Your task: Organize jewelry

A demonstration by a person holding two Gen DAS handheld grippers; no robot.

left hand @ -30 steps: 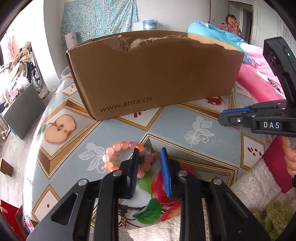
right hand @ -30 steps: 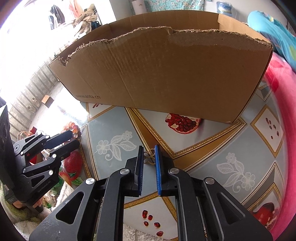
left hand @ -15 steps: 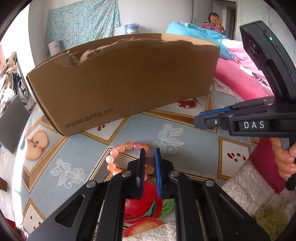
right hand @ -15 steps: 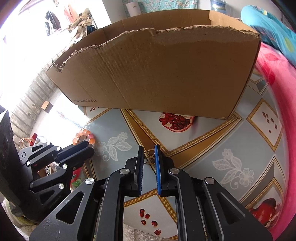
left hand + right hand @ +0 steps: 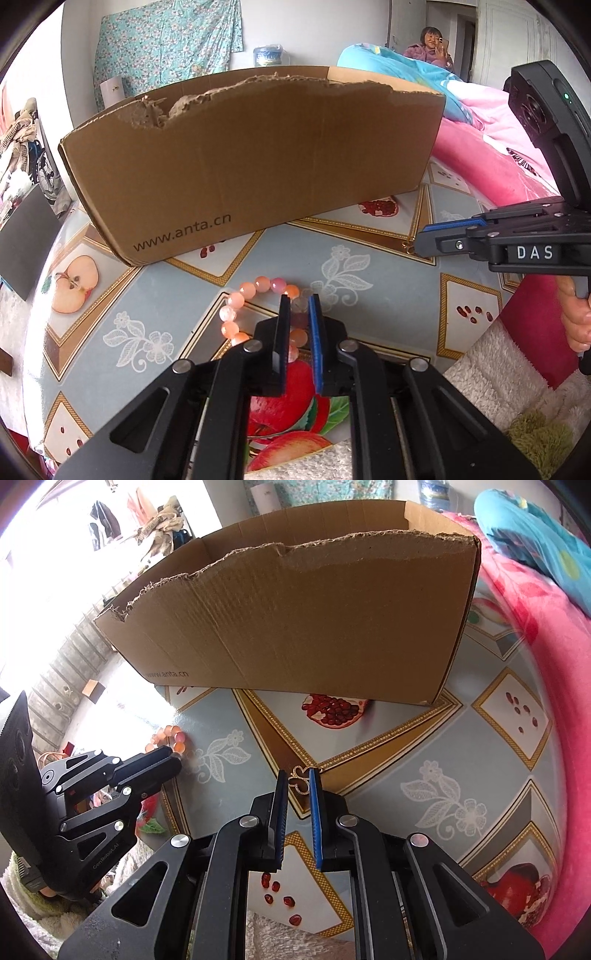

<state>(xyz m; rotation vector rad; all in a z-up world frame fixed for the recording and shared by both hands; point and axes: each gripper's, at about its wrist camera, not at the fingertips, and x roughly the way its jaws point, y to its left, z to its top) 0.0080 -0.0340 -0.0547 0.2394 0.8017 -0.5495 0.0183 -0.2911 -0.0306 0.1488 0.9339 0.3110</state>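
My left gripper (image 5: 298,306) has just closed its fingers to a narrow gap around one side of the bead bracelet (image 5: 258,314); the beads sit between the pads, and the rest of the loop lies on the counter (image 5: 388,295) just in front. My right gripper (image 5: 298,780) is nearly closed too, pinching a small gold ornament (image 5: 301,777) at the very fingertips; I cannot tell whether it has left the counter.

To do this well, I would lift both pieces straight up before travelling, since the bracelet's loose side will drag and the ornament is held by so little that a sideways pull could slip it out.

The box (image 5: 314,627) stands just beyond, open-topped, its near wall torn and ragged, lower toward the left. I must clear that rim. The counter between is bare, but the two grippers are close, so I would go one at a time.
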